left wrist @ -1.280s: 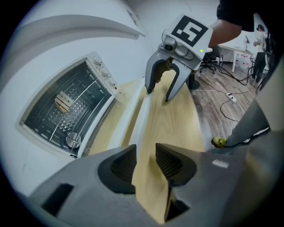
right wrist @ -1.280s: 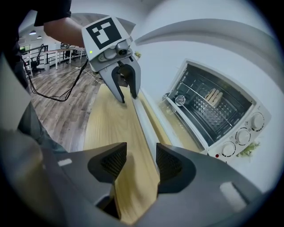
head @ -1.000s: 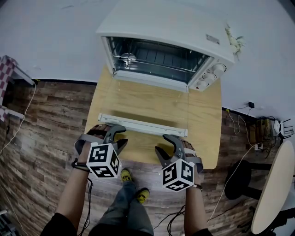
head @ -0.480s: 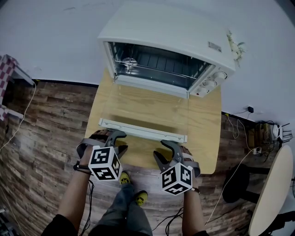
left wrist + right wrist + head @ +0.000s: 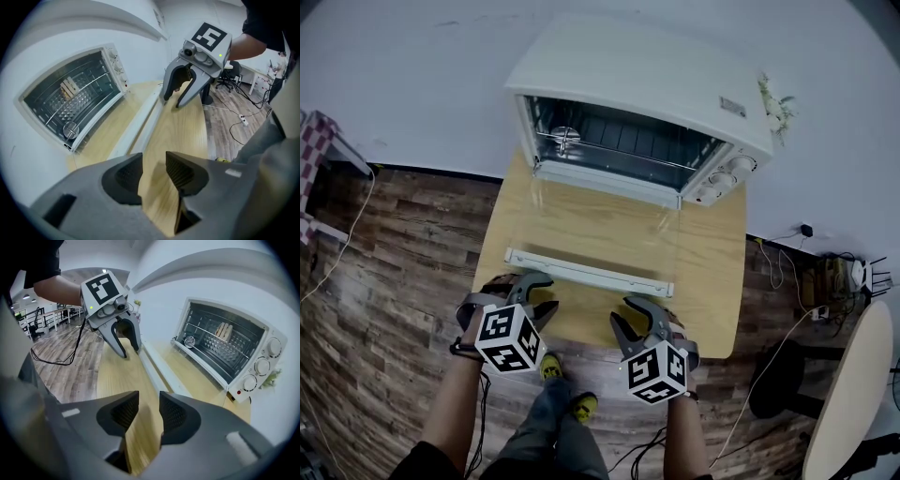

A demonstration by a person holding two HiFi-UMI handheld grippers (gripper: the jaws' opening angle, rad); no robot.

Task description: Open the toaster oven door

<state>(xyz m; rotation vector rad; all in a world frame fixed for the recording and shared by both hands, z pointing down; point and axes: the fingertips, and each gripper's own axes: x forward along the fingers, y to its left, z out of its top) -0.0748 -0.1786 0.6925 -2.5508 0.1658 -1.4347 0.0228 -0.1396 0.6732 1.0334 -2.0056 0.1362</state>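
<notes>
The white toaster oven [image 5: 647, 84] stands at the back of the small wooden table [image 5: 712, 281], its inside bare to view. Its glass door [image 5: 600, 225] lies folded flat on the tabletop, with the white handle bar [image 5: 586, 272] toward me. My left gripper [image 5: 546, 292] hovers just in front of the handle's left end, open and empty; its jaws have just closed a little. My right gripper [image 5: 623, 314] hangs before the handle's right end, open with nothing between; its jaws have just been closing. In the left gripper view, my own jaws [image 5: 153, 176] frame only tabletop; the right gripper view [image 5: 149, 413] shows the same.
A wire rack with a small pale item [image 5: 224, 331] sits inside the oven; its knobs [image 5: 262, 365] are on the right side. Cables [image 5: 787, 262], a black stool [image 5: 778, 380] and a round table [image 5: 862, 375] stand on the wood floor at right. My feet [image 5: 551, 366] are below the table's front edge.
The right gripper's jaws stand narrower than before. Both grippers have rolled slightly but stay in front of the handle. The door still lies flat.
</notes>
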